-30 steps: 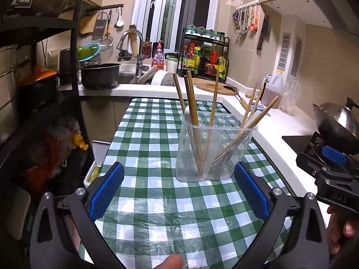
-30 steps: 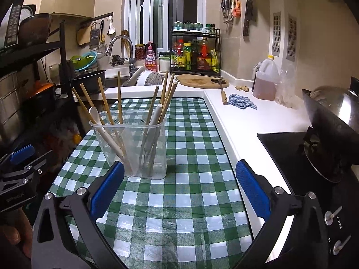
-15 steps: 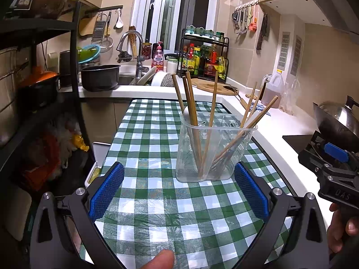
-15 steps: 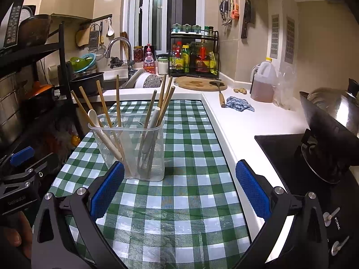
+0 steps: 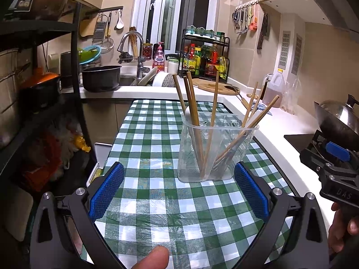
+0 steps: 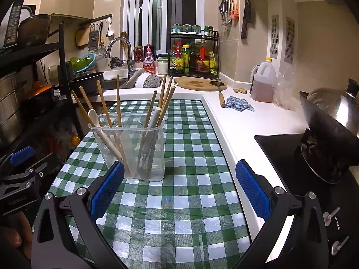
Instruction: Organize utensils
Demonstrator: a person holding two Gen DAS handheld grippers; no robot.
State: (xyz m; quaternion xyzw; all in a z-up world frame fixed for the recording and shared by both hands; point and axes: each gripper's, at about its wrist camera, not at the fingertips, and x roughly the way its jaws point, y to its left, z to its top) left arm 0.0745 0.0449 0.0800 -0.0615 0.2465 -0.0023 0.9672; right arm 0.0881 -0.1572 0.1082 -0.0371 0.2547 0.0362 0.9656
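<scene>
A clear plastic utensil holder point(image 5: 215, 152) stands upright on the green checked tablecloth point(image 5: 157, 192). It also shows in the right wrist view point(image 6: 134, 152). Several wooden chopsticks point(image 5: 194, 116) lean in it, with a white spoon point(image 6: 95, 117) and a pale utensil handle point(image 6: 154, 117). My left gripper point(image 5: 178, 190) is open and empty, just short of the holder. My right gripper point(image 6: 179, 189) is open and empty, to the right of the holder. Each gripper shows at the edge of the other's view.
A black shelf rack point(image 5: 74, 71) stands at the left. A sink with a pot point(image 5: 101, 77) lies behind. A wok point(image 6: 332, 121) sits on the stove at the right. A wooden board point(image 6: 197, 83), an oil jug point(image 6: 263, 85) and a blue cloth point(image 6: 239, 104) lie on the white counter.
Both grippers have drifted slightly; the holder sits a little nearer to the middle in the right wrist view. Both stay open and nothing has been taken hold of.
</scene>
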